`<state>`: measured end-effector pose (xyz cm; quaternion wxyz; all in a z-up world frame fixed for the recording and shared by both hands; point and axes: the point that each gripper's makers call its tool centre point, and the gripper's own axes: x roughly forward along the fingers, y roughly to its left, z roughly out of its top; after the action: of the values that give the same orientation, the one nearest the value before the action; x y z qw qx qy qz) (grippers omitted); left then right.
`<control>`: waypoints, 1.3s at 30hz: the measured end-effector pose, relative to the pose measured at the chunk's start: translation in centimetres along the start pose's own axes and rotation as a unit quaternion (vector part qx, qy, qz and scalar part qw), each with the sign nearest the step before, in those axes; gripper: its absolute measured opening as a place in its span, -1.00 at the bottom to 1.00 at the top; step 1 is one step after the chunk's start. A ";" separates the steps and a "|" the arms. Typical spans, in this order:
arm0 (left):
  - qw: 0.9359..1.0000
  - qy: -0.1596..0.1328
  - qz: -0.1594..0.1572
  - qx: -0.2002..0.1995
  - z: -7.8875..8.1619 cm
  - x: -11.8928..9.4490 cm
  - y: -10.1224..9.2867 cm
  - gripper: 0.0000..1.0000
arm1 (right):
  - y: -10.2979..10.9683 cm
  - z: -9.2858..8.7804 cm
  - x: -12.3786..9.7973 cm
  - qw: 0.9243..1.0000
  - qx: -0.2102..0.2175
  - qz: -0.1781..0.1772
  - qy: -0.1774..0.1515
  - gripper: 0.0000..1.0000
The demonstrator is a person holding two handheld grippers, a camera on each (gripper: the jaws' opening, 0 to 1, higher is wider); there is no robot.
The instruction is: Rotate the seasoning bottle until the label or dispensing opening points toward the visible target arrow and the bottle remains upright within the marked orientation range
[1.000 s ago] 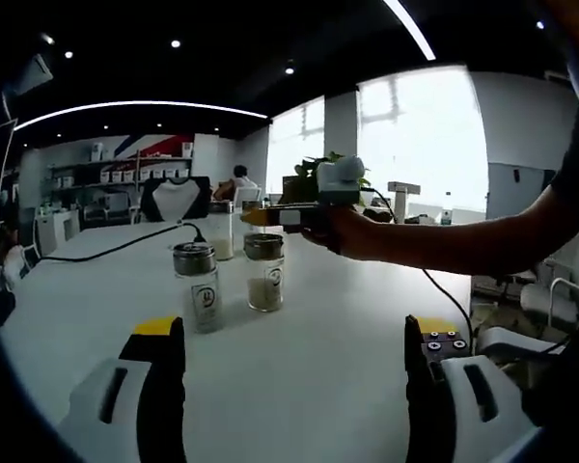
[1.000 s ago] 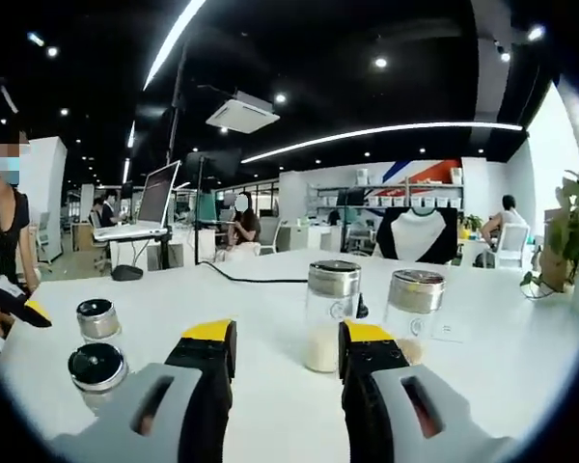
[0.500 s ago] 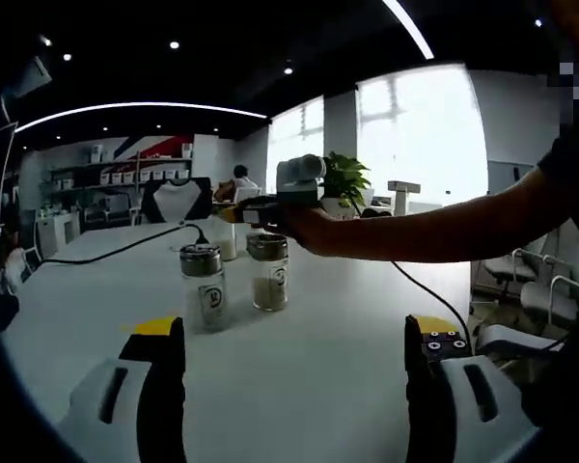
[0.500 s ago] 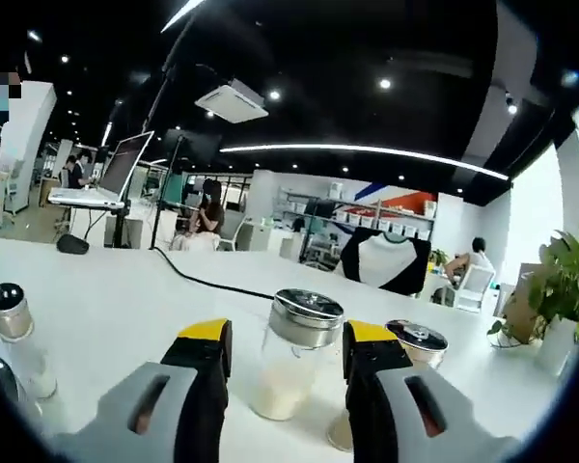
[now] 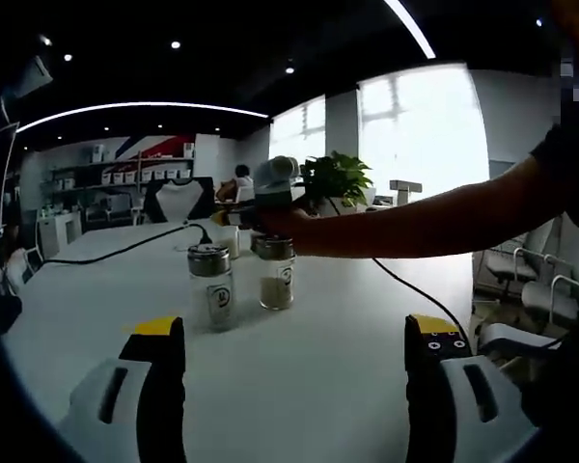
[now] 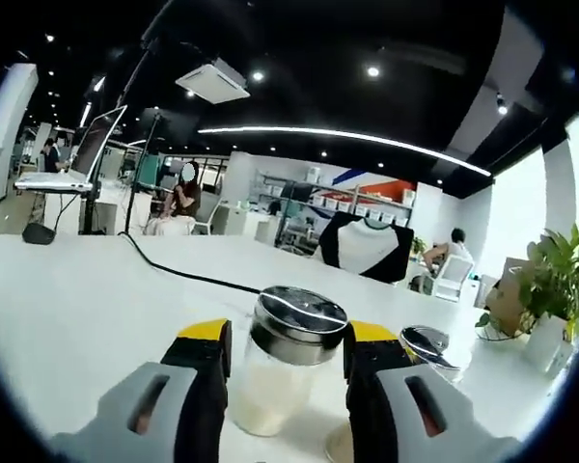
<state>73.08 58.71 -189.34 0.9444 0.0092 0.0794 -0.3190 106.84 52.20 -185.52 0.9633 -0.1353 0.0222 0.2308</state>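
While left gripper (image 5: pixel 294 352) gapes idle, right gripper (image 6: pixel 288 349) astride seasoning bottle (image 6: pixel 288 362), contact unclear.

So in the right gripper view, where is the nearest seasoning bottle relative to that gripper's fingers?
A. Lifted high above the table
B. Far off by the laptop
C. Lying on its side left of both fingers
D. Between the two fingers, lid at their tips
D: the seasoning bottle stands upright on the white table between the right gripper's yellow-tipped fingers, its metal lid level with their tips.
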 end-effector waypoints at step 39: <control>1.000 -0.014 -0.006 -0.011 0.1 0.7 -0.6 0.99 | 0.4 2.6 -8.0 0.991 0.071 0.101 -0.048 -0.27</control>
<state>73.27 57.77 -189.29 0.9434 -0.0063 0.0695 -0.3242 99.49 49.71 -182.29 0.9421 -0.0525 0.0062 0.3312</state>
